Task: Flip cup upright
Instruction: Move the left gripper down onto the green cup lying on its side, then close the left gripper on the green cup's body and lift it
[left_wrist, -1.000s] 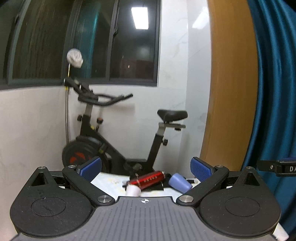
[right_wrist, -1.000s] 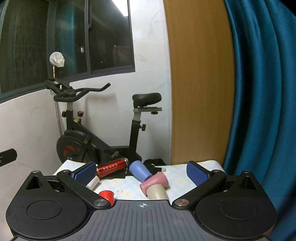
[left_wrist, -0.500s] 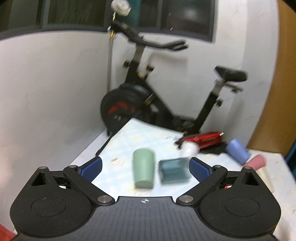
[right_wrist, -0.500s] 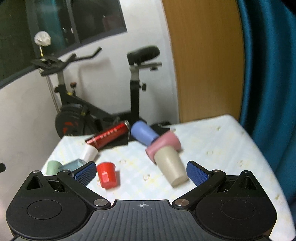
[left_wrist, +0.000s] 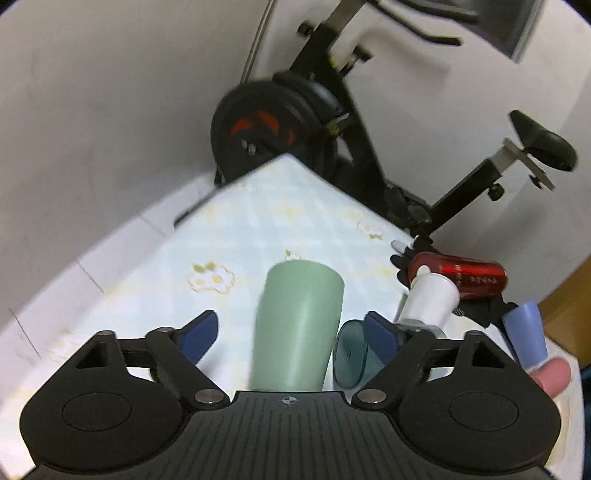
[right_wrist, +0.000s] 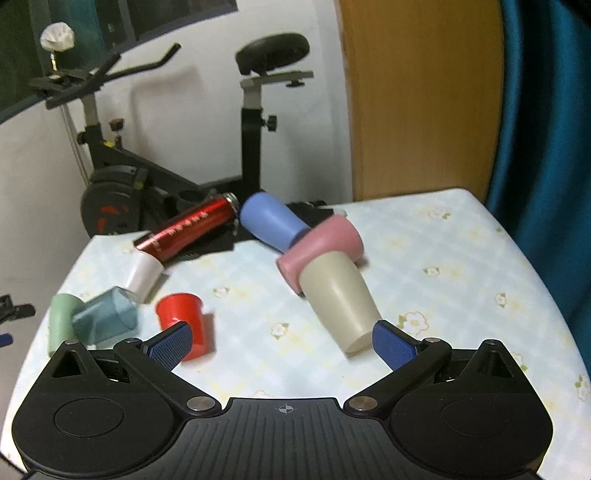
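Several cups lie on their sides on a table with a flowered cloth (right_wrist: 424, 258). In the left wrist view my left gripper (left_wrist: 290, 334) is open, with a green cup (left_wrist: 299, 325) lying between its fingers and a teal clear cup (left_wrist: 349, 354) by the right finger. In the right wrist view my right gripper (right_wrist: 282, 341) is open and empty above the table, with a beige cup (right_wrist: 338, 301) near its right finger and a red cup (right_wrist: 183, 317) by its left finger. Pink (right_wrist: 319, 245), blue (right_wrist: 271, 221) and white (right_wrist: 142, 273) cups lie farther back.
A red metal bottle (right_wrist: 190, 230) lies on black cloth at the table's far edge. An exercise bike (right_wrist: 122, 177) stands behind the table against a white wall. A wooden panel (right_wrist: 421, 99) and a blue curtain (right_wrist: 546, 122) are at the right.
Both grippers have tilted down and moved in toward the table. The left one has closed in until the green cup lies between its open fingers. The right one has neared the beige and red cups.
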